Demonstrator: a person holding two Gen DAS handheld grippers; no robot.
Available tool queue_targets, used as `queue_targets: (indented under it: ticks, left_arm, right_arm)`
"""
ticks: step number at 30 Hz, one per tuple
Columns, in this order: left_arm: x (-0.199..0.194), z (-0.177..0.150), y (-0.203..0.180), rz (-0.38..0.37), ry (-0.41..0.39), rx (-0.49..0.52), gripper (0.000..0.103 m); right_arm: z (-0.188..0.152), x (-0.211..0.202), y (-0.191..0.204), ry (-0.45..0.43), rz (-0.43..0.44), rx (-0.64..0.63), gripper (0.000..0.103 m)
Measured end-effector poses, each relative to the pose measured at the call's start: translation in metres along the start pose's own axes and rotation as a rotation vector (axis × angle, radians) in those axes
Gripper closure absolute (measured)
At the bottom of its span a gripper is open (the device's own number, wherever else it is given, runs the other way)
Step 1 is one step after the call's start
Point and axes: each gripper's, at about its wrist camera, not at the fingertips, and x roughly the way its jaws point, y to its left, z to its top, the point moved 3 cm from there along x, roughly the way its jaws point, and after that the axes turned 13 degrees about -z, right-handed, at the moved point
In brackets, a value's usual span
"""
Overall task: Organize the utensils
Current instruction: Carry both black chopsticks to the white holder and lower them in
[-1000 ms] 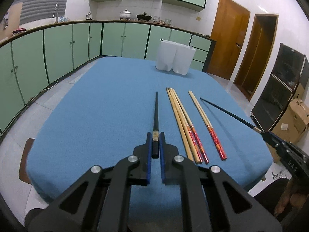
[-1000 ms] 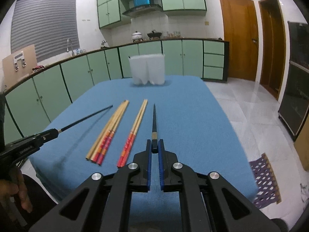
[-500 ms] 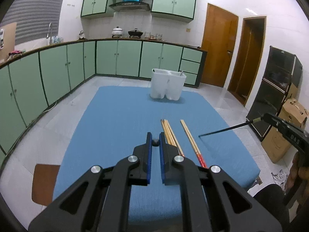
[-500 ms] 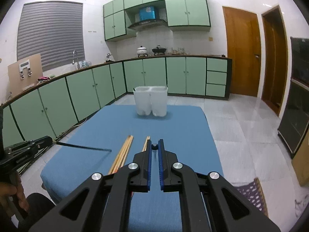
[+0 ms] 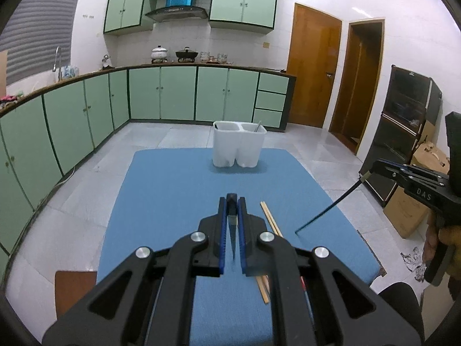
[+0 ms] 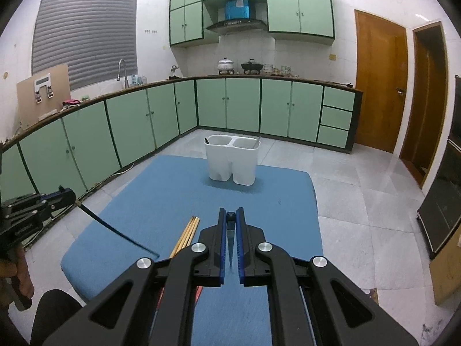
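Note:
My left gripper (image 5: 231,201) is shut on a black chopstick (image 5: 231,230) held by its thick end, tip hanging down toward the table. My right gripper (image 6: 230,216) is shut on a second black chopstick (image 6: 230,242) the same way. Each also shows from the side in the other view: the right one (image 5: 328,210) and the left one (image 6: 115,230), slanting down over the blue table (image 5: 173,190). Wooden chopsticks (image 5: 270,219) lie on the table, also in the right wrist view (image 6: 187,233). A white two-compartment holder (image 5: 238,147) stands at the far edge, also seen in the right wrist view (image 6: 232,160).
The holder has a utensil in each compartment. Green cabinets (image 5: 161,92) line the walls beyond the table. A brown stool (image 5: 75,285) stands at the table's left, cardboard boxes (image 5: 409,207) at the right. Tiled floor surrounds the table.
Both grippers have lifted their black chopsticks off the table and risen. The chopsticks have tipped from pointing forward to hanging tip-down. The wooden chopsticks have not moved.

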Motion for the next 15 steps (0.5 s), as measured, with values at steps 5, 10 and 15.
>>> queue_targets:
  ticks: [5,10,15]
  left_arm:
    - [0.01,0.027,0.003,-0.015,0.005,0.018,0.097]
    - [0.02,0.051,0.001,-0.027,0.01,0.055,0.097]
    - [0.039,0.077,0.002,-0.052,0.026,0.062,0.097]
  right_arm:
    - [0.022,0.006,0.0,0.021,0.027,-0.03,0.097]
    - [0.049,0.012,0.007,0.024,0.048,-0.057,0.097]
    - [0.08,0.022,0.012,0.025,0.063,-0.088,0.097]
